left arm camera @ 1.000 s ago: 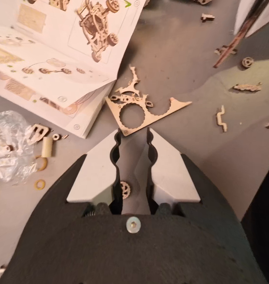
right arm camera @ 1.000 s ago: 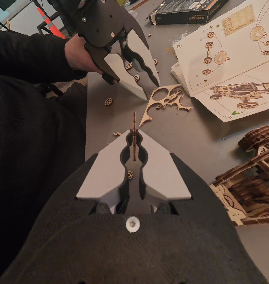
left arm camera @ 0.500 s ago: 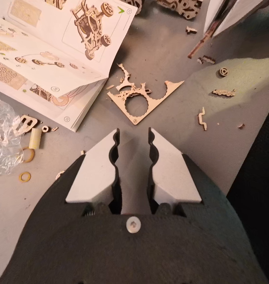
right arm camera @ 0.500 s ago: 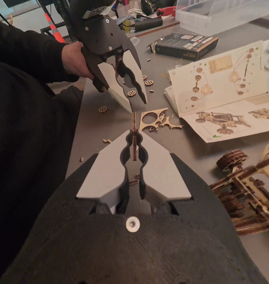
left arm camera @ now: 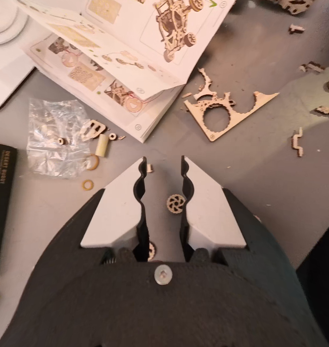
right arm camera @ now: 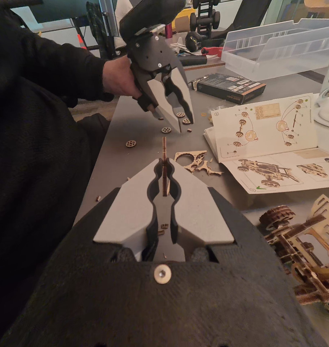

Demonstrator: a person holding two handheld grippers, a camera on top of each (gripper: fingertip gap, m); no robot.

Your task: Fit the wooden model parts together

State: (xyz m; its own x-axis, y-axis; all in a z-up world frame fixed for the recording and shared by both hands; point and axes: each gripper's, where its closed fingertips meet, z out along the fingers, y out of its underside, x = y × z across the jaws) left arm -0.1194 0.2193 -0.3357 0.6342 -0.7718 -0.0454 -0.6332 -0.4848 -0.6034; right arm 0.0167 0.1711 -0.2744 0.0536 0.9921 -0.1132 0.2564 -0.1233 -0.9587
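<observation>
Evidently readying an axle fit, the right gripper (right arm camera: 164, 162) clamped the wooden axle rod (right arm camera: 164, 150) pointing toward twelve o'clock, while the left gripper (left arm camera: 163, 161) hovered, tongs apart, over a small gear wheel (left arm camera: 175, 203).

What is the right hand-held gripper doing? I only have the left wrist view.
Observer: The right hand-held gripper is shut on a thin wooden rod, whose end sticks out past its fingertips.
Operator: How many loose wheels are near the left one? I see two between its fingers.
Observer: Four toothed wheels lie on the table. Two sit between the tips of the open left hand-held gripper, and two lie nearer the table edge.
</observation>
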